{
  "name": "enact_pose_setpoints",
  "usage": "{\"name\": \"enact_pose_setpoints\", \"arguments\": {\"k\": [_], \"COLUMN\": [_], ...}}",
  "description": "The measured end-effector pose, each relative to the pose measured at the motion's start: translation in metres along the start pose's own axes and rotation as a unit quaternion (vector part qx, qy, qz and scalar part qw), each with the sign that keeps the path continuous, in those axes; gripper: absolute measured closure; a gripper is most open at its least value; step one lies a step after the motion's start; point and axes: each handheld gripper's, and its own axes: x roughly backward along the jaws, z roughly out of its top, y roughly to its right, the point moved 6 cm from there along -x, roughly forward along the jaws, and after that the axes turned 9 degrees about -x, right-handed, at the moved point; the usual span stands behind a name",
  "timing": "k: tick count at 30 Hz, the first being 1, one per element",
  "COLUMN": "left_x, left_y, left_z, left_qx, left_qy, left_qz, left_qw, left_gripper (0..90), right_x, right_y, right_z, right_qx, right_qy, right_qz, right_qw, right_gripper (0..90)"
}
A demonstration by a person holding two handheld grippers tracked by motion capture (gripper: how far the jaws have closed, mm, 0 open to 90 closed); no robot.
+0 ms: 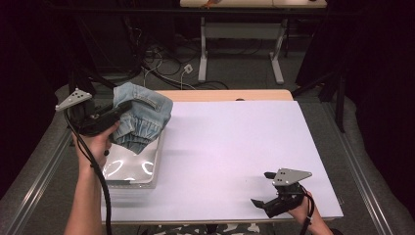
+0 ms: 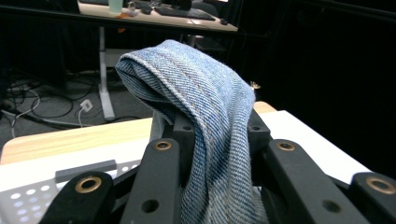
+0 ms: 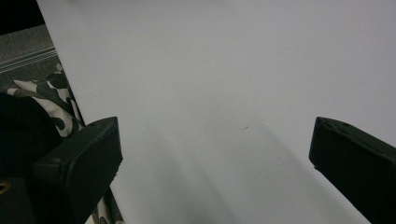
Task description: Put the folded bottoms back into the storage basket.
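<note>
Faded blue denim garment (image 2: 205, 116), bunched, stitched seams showing, clenched in left gripper (image 2: 217, 128) above white bin (image 1: 131, 169). Right gripper (image 3: 215, 154) released over counter (image 1: 235, 147).

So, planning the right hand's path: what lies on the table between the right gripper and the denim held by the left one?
In the high view, only bare white table surface lies between the right gripper and the denim.

Beyond the white table (image 1: 235, 147) in front of you, a desk on white legs (image 1: 242, 34) stands on the floor, with loose cables (image 1: 161, 63) lying just left of its legs. Camouflage-patterned fabric (image 3: 51, 100) shows below the table's near edge.
</note>
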Motion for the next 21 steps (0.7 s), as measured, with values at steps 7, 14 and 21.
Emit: {"name": "enact_pose_setpoints", "arguments": {"k": [7,14,21], "left_x": [-0.004,-0.011,-0.011], "left_y": [-0.012,-0.025,-0.038], "left_z": [-0.009,-0.023,-0.032], "left_qx": [0.009,0.016,0.030], "left_qy": [-0.019,-0.052,-0.063], "left_qz": [0.017,0.031,0.047], "left_qw": [0.9996,0.9980,0.9965], "left_gripper": [74.3,74.8,74.8], "right_x": [0.000,0.000,0.000], "right_y": [0.000,0.000,0.000], "right_z": [0.000,0.000,0.000], "right_qx": [0.000,0.000,0.000], "right_qy": [0.000,0.000,-0.001], "right_qz": [0.000,0.001,0.001], "right_qw": [1.0000,1.0000,1.0000], "right_gripper": [2.5,2.5,2.5]}}
